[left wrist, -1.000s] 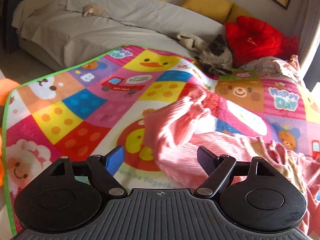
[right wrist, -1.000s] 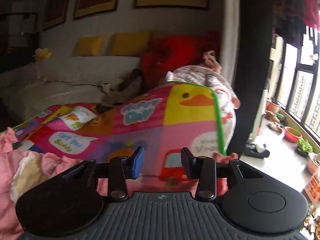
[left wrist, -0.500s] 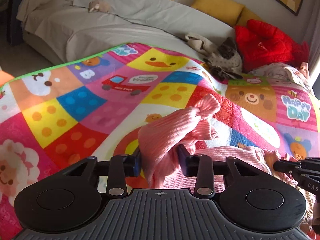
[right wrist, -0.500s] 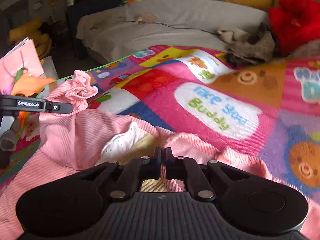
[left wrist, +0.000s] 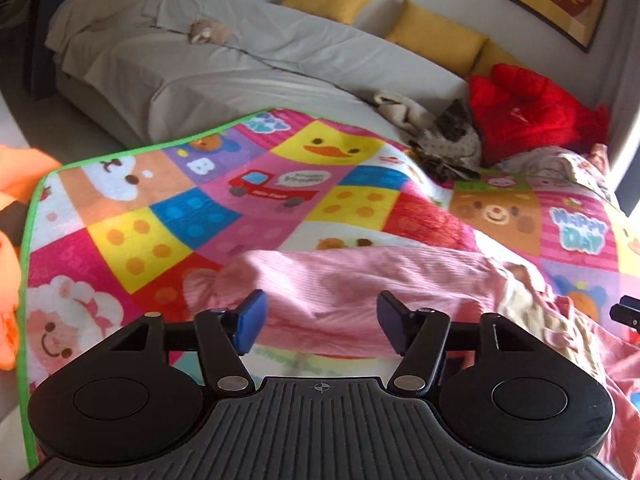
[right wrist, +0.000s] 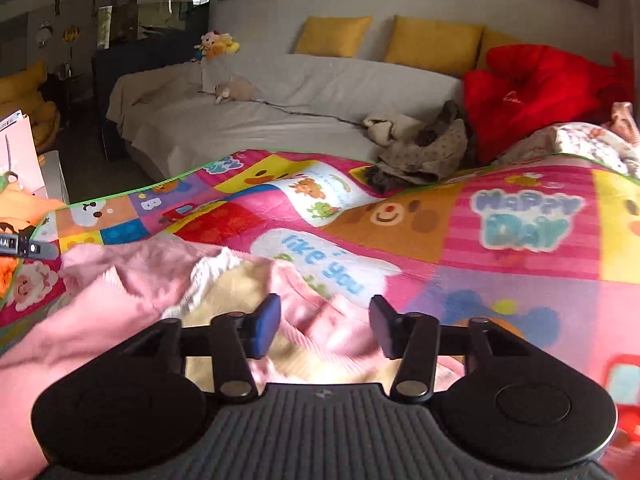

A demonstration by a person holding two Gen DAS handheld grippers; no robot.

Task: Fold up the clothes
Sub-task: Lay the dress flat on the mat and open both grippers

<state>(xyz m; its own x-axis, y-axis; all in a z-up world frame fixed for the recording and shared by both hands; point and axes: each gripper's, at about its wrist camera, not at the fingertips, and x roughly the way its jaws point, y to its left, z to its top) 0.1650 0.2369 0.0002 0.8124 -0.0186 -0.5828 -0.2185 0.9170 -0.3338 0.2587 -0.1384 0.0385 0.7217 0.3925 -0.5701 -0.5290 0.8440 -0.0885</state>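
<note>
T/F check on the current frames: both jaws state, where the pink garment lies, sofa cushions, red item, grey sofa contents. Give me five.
1. The left gripper is clamped on the pink garment. False: its jaws stand open, with the garment lying beyond them.
2. The right gripper is open. True.
3. The pink garment lies on the colourful cartoon play mat. True.
4. The cushions along the sofa back are blue. False: they are yellow.
5. A red padded garment sits at the far right end of the grey sofa. True.
</note>
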